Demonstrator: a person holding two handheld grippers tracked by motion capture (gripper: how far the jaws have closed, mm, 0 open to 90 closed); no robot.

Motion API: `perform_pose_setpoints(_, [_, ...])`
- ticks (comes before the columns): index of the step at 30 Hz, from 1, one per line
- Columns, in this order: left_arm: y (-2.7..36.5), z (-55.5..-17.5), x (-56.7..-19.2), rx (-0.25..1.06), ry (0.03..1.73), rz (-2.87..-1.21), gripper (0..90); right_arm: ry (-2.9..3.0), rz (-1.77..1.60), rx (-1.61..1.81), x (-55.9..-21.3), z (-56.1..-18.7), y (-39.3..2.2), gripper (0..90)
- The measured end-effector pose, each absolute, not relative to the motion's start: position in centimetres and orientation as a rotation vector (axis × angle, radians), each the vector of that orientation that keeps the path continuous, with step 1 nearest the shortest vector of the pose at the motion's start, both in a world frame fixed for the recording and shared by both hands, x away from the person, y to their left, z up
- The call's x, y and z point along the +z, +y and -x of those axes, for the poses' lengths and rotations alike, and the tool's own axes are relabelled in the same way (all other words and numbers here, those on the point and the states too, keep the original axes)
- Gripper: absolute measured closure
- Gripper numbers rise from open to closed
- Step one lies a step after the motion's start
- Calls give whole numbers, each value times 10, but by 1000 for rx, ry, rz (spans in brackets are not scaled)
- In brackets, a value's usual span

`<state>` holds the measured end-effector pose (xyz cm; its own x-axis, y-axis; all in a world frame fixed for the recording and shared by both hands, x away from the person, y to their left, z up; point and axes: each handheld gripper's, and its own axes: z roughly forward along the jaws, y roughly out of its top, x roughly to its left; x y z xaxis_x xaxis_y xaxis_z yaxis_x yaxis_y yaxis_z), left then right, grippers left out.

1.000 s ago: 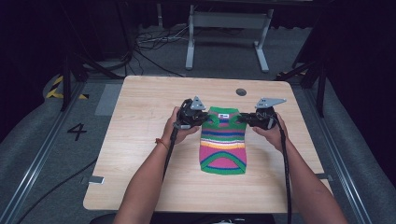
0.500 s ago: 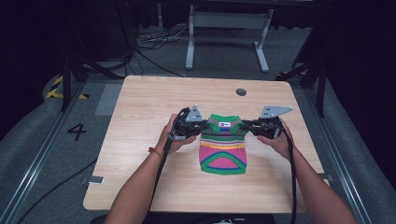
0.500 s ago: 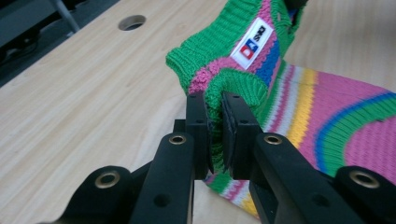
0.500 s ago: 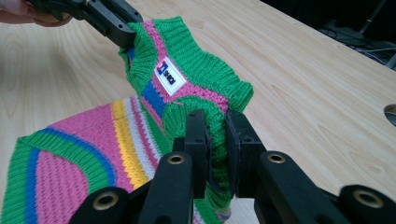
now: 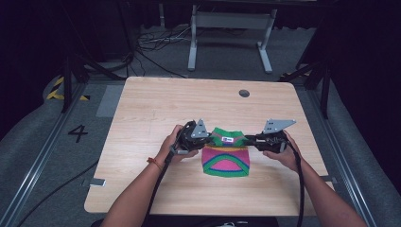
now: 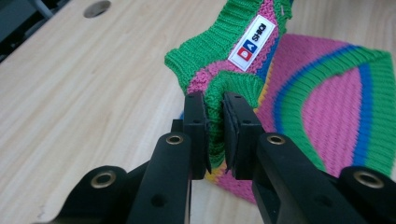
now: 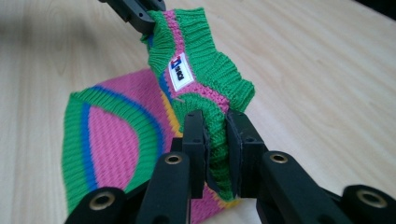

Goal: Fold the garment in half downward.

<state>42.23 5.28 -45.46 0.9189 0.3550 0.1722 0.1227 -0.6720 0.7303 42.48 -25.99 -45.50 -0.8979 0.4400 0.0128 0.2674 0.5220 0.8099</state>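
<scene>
Both grippers had the little knitted sweater [image 5: 226, 153] by its top corners, and this looked like the middle of a fold. The left gripper [image 5: 204, 138] was clamped on the green ribbed edge at about nine o'clock of the garment, jaws pressed together on a doubled bit of knit, as the left gripper view made plain [image 6: 215, 135]. The right gripper [image 5: 249, 139] matched it at three o'clock, jaws closed on the opposite green corner [image 7: 215, 149].

The sweater sat near the middle of the desk [image 5: 156, 109], toward the six o'clock side. Its lower half lay flat on the wood; the upper part was raised between the two grippers, with the white label [image 6: 251, 42] facing up.

Judging from that, the top was being carried over the body, and the next move would call for both hands to travel together, keeping the edge level, then lay it down square before releasing. Uneven pull could skew the fold.

The material was a chunky rib knit, soft and stretchy by the look of it, in bands of green, pink, blue and a strip of yellow that curved into an arch on the flat part. The desk was pale wood grain with rounded corners and a small round hole [image 5: 244, 93] toward twelve o'clock.
</scene>
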Motion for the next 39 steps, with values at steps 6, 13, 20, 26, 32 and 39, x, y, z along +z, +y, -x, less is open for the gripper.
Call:
perform_pose_setpoints(6, [54,-411,-465,379,342,-2323,789,2622,-565,1289,-463,-410,-258,779])
perform_pose_setpoints(13, [53,-400,-469,358,334,-2374,761,2657,-554,1282,-470,-397,-259,760])
perform_pose_setpoints(20, [54,-388,-471,329,320,-2406,671,2685,-532,1234,-475,-389,-258,718])
perform_pose_setpoints(26, [68,-384,-463,333,426,-2361,577,2647,-560,1254,-468,-383,-267,685])
perform_pose_setpoints(32, [63,-387,-462,292,418,-2336,529,2602,-600,1261,-459,-384,-271,655])
perform_pose_setpoints(39, [45,-381,-475,236,363,-2418,482,2647,-582,1236,-470,-376,-255,612])
